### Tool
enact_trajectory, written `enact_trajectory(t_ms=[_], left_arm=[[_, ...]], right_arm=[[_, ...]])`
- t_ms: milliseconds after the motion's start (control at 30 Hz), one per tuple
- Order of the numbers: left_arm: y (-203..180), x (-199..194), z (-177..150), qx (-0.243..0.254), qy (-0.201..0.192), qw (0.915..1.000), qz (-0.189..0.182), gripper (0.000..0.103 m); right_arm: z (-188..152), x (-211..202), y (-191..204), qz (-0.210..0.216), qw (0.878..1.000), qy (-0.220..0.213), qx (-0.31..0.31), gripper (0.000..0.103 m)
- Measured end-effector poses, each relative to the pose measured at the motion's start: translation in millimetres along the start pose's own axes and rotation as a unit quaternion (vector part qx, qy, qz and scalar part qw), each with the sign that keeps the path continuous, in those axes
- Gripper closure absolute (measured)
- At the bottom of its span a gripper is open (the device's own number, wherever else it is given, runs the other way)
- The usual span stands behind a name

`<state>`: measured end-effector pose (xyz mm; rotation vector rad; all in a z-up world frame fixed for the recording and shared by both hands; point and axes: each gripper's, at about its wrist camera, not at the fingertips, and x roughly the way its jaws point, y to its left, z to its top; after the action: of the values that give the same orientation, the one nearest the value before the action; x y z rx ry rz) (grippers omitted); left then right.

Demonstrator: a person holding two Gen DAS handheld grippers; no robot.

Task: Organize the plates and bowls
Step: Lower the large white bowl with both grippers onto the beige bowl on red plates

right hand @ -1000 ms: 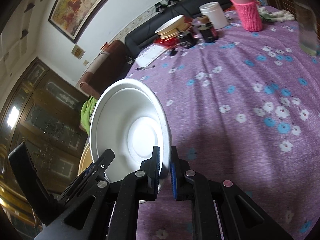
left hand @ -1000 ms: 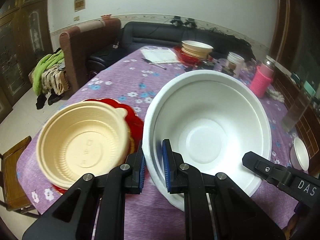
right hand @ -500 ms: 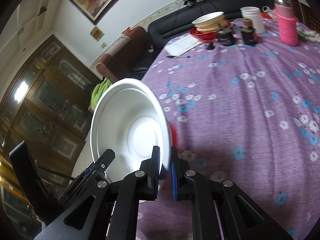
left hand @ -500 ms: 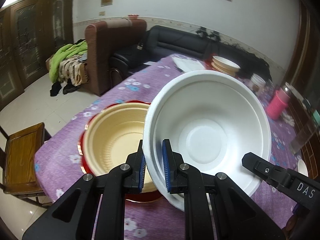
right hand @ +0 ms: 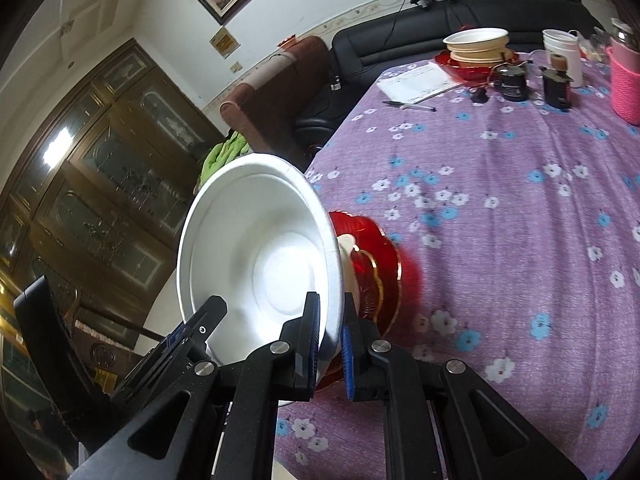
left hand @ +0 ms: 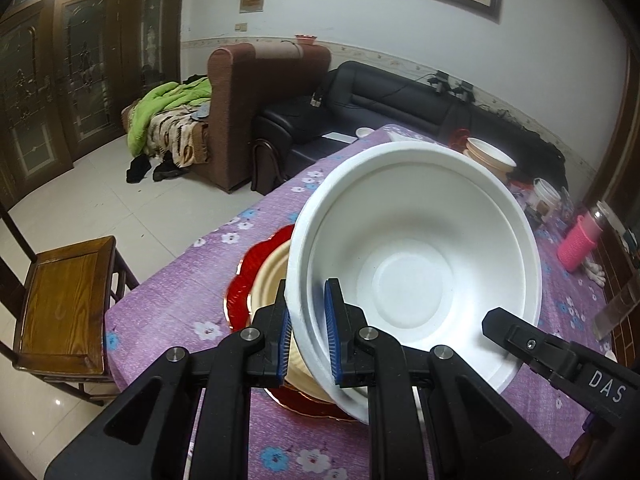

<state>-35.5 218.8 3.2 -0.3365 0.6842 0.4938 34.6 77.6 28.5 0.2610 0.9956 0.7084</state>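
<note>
Living room, tiled floor, dark glass-front cabinets [left hand: 60, 92] along one wall, a brown armchair [left hand: 256, 108] and black sofa [left hand: 384, 108] behind the worktop. Worktop [right hand: 500, 208] covered in a purple cloth with small flowers. A wooden chair [left hand: 60, 304] stands at its near corner, partly cut off by the frame edge.

White bowl [left hand: 412, 276] held in the air, tilted, above the near end of the worktop. Left gripper [left hand: 306, 336]: jaws narrow, blue pads clamped on the bowl's near rim, one inside, one outside. Right gripper [right hand: 330, 340]: jaws likewise pinched on the opposite rim. Each gripper shows only as a black finger at the edge of the other's view.

Below the white bowl, a tan bowl [left hand: 272, 280] sits on a red plate [left hand: 248, 276]; most of both is hidden behind the white bowl and the jaws. Whether the white bowl touches the tan one cannot be told. In the right wrist view the red plate's edge is smeared with blur.

Far end of the worktop: a second stack of bowls [right hand: 476, 46] on a red dish, a sheet of paper [right hand: 420, 82] with a pen [right hand: 408, 106] beside it, a white tub [right hand: 562, 54], small dark items too small to identify, and a pink knitted sleeve [right hand: 624, 80] on a bottle, cut off at the frame edge.
</note>
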Motion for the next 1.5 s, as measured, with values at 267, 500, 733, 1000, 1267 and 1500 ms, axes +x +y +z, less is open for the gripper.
enact_trajectory(t_ms=[267,500,733,1000,1267,1500], left_arm=[[10.8,11.8,0.7,-0.007,0.009,0.9998,0.015,0.090],[12.7,18.3,-2.4,-0.007,0.019,0.9996,0.021,0.090],[13.0,22.2,-3.0,-0.006,0.025,0.9994,0.023,0.090],[13.4,25.0,-3.3,-0.005,0.029,0.9993,0.025,0.090],[12.9,22.7,-1.9,-0.003,0.029,0.9993,0.022,0.090],[15.2,19.4,1.0,0.004,0.036,0.9991,0.022,0.090]], right_arm=[[1.6,20.3,7.2,0.003,1.000,0.021,-0.008,0.094],[2.3,34.0,7.7,-0.001,0.999,0.036,-0.011,0.094],[2.8,41.5,6.8,-0.006,0.999,0.044,-0.010,0.094],[2.0,47.4,7.4,-0.008,0.999,0.050,-0.008,0.094],[3.7,45.1,10.4,-0.009,0.999,0.049,-0.008,0.094],[8.3,44.9,11.5,-0.004,0.998,0.063,-0.004,0.094]])
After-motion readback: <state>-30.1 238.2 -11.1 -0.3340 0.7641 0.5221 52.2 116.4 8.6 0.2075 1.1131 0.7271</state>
